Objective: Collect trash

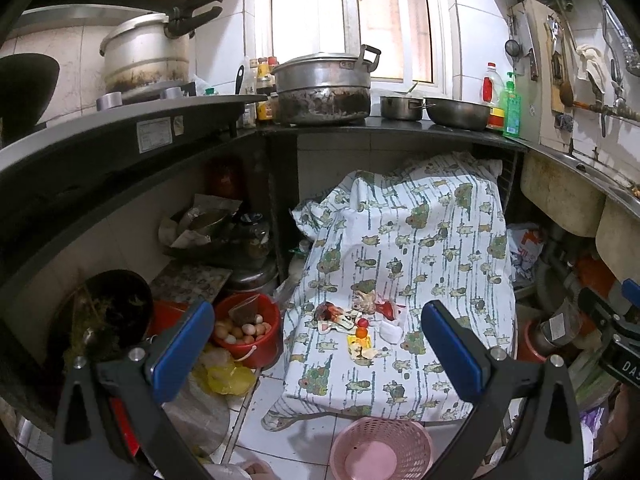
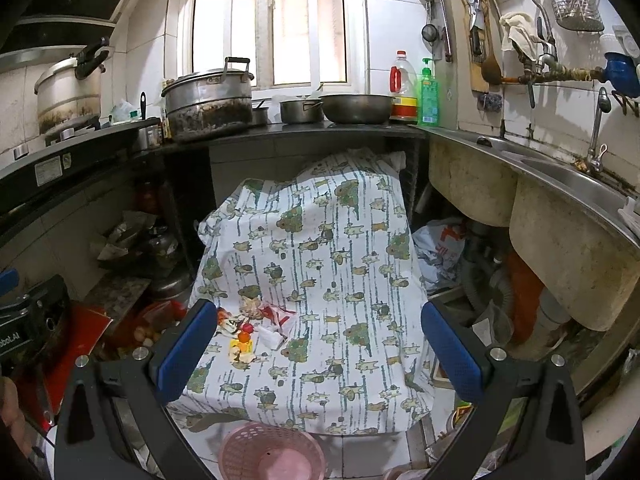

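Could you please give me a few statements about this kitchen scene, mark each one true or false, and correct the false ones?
1. The left tongs are open and empty. True.
2. The trash pile lies inside the pink basket. False: it lies on the patterned cloth, and the basket stands on the floor below.
3. The red bucket holds eggs. True.
4. The right tongs grip a wrapper. False: they are open and hold nothing.
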`<state>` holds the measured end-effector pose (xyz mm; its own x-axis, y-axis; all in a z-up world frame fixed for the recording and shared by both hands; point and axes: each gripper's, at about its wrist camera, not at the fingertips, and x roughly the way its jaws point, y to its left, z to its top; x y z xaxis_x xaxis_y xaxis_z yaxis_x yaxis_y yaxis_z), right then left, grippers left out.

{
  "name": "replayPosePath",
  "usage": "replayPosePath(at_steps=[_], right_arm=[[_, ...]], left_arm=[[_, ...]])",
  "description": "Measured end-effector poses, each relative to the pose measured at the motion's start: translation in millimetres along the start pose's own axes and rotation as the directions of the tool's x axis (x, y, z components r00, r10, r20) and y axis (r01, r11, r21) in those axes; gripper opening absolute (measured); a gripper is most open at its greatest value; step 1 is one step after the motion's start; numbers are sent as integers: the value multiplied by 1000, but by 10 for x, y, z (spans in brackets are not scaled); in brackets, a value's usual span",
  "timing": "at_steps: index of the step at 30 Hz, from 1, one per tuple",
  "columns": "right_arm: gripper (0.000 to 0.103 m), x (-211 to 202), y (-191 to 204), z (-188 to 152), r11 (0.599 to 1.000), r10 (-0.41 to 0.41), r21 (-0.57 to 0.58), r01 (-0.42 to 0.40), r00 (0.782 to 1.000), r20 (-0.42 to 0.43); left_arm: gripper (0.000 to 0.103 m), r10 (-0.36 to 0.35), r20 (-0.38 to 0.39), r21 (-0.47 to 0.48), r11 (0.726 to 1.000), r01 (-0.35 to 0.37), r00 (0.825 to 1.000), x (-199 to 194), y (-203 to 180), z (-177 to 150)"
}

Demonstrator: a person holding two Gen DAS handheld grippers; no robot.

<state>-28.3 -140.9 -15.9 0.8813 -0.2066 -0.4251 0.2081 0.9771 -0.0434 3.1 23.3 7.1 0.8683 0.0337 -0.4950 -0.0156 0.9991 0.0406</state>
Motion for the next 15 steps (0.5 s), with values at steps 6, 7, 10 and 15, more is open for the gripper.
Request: replayPosePath(at_steps=[6, 7, 10, 15], right_arm=[[103, 6, -5, -8, 1000, -10, -3, 10, 1000, 0], [103, 6, -2, -5, 1000, -10, -5, 10, 1000, 1], [103, 9, -3, 4, 1000, -16, -8, 16, 1000, 3], [103, 14, -23, -7, 1000, -28, -14, 28, 999, 17]], left_arm=[[103, 3, 8, -3, 1000, -3, 1000, -13, 4, 6], [103, 4, 11, -4, 1000, -3, 1000, -19, 0, 2], [103, 2, 12, -4, 1000, -2, 1000, -21, 2, 3], [103, 13, 24, 1, 1000, -13, 1000, -54, -19, 6]])
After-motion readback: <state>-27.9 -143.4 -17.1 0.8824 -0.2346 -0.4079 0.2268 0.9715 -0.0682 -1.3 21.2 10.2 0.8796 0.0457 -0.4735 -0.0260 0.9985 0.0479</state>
